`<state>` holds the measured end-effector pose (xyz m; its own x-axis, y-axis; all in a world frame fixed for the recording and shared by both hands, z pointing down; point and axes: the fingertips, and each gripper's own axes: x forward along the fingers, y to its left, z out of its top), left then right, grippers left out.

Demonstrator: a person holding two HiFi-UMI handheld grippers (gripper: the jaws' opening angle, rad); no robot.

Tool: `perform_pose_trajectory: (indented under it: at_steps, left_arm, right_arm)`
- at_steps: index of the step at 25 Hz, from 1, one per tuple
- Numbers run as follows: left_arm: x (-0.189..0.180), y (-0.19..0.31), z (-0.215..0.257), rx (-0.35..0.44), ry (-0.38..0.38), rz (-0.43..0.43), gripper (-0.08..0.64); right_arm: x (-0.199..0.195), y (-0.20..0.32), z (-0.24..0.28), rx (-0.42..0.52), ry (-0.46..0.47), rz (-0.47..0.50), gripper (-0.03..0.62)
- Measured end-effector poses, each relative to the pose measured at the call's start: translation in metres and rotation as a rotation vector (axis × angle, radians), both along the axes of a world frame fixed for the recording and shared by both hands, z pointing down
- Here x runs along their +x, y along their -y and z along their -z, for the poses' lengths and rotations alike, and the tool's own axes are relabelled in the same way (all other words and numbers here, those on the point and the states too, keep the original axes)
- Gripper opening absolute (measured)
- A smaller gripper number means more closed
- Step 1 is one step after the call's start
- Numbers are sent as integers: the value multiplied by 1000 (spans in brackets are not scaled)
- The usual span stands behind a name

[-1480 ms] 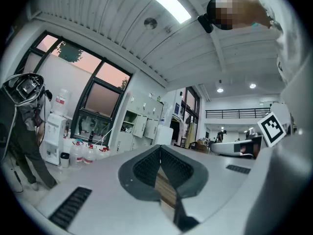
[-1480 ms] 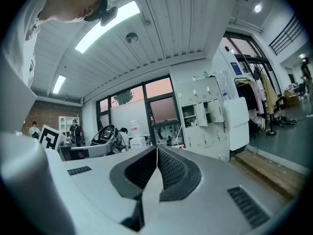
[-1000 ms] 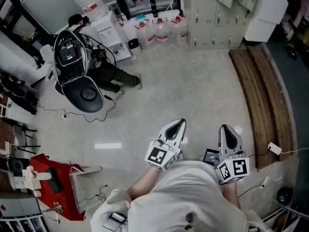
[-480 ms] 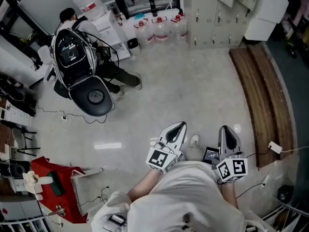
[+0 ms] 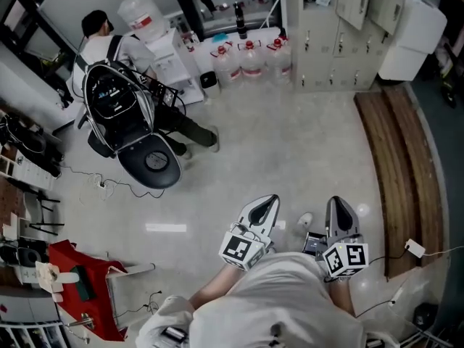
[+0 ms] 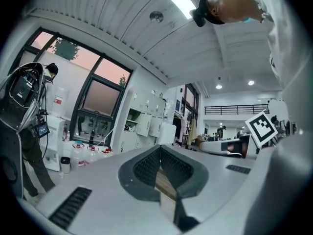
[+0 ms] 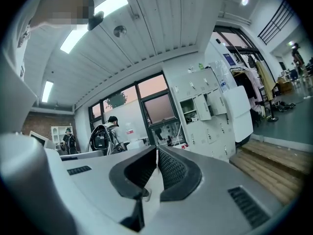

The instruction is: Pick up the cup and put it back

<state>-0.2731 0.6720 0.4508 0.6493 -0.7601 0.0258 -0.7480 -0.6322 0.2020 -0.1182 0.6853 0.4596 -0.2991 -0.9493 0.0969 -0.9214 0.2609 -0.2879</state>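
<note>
No cup shows in any view. In the head view my left gripper [image 5: 269,201] and my right gripper [image 5: 339,203] are held side by side close to the body, above bare floor. Each points level toward the far wall. In the left gripper view the left gripper [image 6: 160,149] has its tips touching and nothing between them. The right gripper [image 7: 157,150] in its own view is shut the same way, empty. Its marker cube [image 5: 346,258] sits by my wrist.
A person with a black backpack rig [image 5: 112,93] stands at a water dispenser [image 5: 141,9] at the far left. Water bottles [image 5: 250,58] line the far wall beside grey lockers [image 5: 330,46]. A wooden platform [image 5: 399,158] runs along the right. A red cart [image 5: 80,281] stands near left.
Both grippers have slid a little lower in the head view, still shut. The whole room has shifted in the frame, and the person with the backpack rig has come into view at the dispenser.
</note>
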Motion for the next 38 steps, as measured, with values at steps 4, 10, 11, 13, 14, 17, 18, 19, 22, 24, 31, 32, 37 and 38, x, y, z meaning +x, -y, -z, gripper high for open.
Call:
perform_pose_trajectory:
  at_steps: [4,10,11,13,14,17,18,19,22,24,31,32,37,38]
  left_arm:
    - [25,56,6,9,9,11,9]
    - [77,137,18,20,-16,43,9]
    - [86,150,18,17,-26,49,9]
    - [103,174,20,11,-47,65,9]
    - [112,184,20,11,-54,72,9]
    - [134,207,17,16,-56,81,9]
    - [139,214,15,12,-53,81,8]
    - [144,222,14,7,-48,83,9]
    - [156,245,12,-6,-40,78,8]
    - [164,260,10,-2,-36,65,9]
    - [185,330,-6,-5,-41,-17,9]
    - [187,343,-8,-8,-48,-32,9]
    - [207,425,-12,-14,-56,-103,9]
    - [211,442,-8,-2,-53,-117,8]
  right_arm:
    - [28,54,5,5,1,8,31]
    - [93,129,7,6,0,12,31]
    - [103,141,9,7,-1,16,31]
    - [122,163,10,8,-11,29,31]
    - [132,174,9,6,-16,33,31]
    - [154,200,4,1,-18,41,31]
    - [157,207,3,4,-17,48,31]
    - [160,215,4,8,-18,57,31]
    - [166,236,6,6,-25,76,31]
    - [169,249,6,4,-30,83,31]
    - [176,299,-8,-10,-41,40,31]
    - [176,309,-10,-13,-41,30,31]
    - [183,379,-12,-33,-56,-15,31]
    - [184,396,-9,-34,-57,-24,31]
